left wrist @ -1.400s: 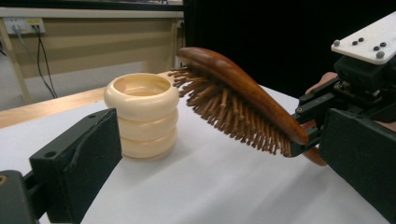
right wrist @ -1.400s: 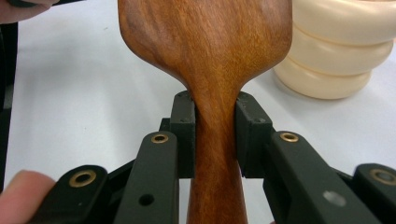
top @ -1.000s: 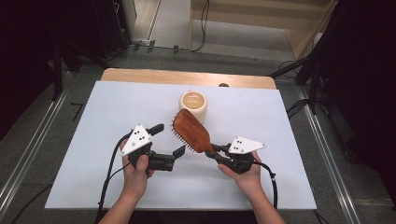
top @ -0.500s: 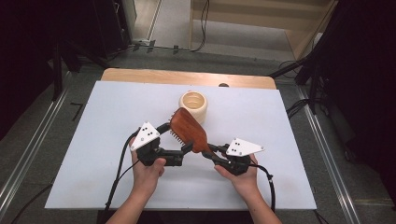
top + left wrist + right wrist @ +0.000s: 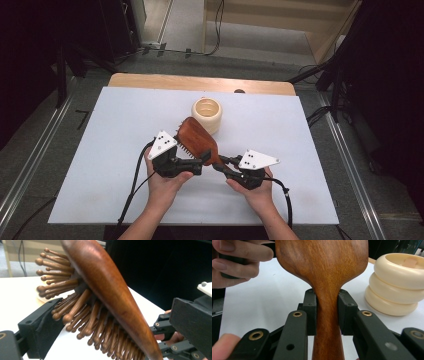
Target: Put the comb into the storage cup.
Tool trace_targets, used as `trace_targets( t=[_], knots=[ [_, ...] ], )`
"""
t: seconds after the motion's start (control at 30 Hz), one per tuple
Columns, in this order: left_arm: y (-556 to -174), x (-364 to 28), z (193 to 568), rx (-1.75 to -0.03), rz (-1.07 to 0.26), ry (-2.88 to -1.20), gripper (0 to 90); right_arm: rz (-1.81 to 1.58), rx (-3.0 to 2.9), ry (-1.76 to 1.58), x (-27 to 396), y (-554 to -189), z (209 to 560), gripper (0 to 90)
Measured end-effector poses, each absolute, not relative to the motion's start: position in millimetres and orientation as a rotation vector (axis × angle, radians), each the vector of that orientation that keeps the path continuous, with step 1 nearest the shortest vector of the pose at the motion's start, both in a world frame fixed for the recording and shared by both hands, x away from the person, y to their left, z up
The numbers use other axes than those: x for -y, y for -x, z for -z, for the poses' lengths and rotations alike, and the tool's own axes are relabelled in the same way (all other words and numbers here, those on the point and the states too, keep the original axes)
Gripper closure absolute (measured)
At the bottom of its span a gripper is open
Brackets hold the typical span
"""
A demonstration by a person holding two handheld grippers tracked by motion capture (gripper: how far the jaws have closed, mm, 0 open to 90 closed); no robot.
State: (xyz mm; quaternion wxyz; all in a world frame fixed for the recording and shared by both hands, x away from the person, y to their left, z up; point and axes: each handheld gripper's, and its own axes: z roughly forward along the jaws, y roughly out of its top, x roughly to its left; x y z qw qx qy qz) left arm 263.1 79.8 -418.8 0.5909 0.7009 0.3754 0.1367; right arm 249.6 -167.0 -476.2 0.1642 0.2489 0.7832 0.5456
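Right gripper [image 5: 327,315] clamps hairbrush [image 5: 199,140] handle; left gripper [image 5: 202,161] brackets head.

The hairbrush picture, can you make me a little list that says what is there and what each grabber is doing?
Table: white table top
Hairbrush: brown wooden hairbrush, lifted, bristles facing down toward the left
Right gripper: right gripper shut on the hairbrush's handle, one jaw on each side
Left gripper: left gripper open, jaws on either side of the brush head, not squeezing it
Cup: cream ribbed cup standing behind the hairbrush, untouched
Hands: one hand holds each gripper
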Motion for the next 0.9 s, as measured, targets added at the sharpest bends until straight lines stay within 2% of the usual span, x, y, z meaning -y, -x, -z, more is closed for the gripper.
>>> trace_targets(
  t=[0.27,0.4,0.47,0.77,0.9],
  knots=[
    [-264.7,-78.1,420.0,-0.935,-0.315,-1.634,9.1,-1.551,-2.212,-0.687,161.4,-246.8,476.9,70.3],
    [-264.2,-79.8,419.4,-0.947,-0.318,-1.62,17.1,-1.556,-2.204,-0.684,158.4,-245.3,476.9,70.3],
    [-264.7,-81.7,419.2,-0.949,-0.32,-1.615,24.6,-1.567,-2.198,-0.691,158.7,-245.4,477.3,70.3],
    [-267.8,-84.3,419.8,-0.944,-0.242,-1.615,32.8,-1.579,-2.184,-0.702,158.3,-245.4,479.9,70.2],
    [-270.3,-87.2,420.7,-0.929,-0.172,-1.609,40.1,-1.591,-2.184,-0.695,158.9,-246.7,480.5,69.9]
  ],
)
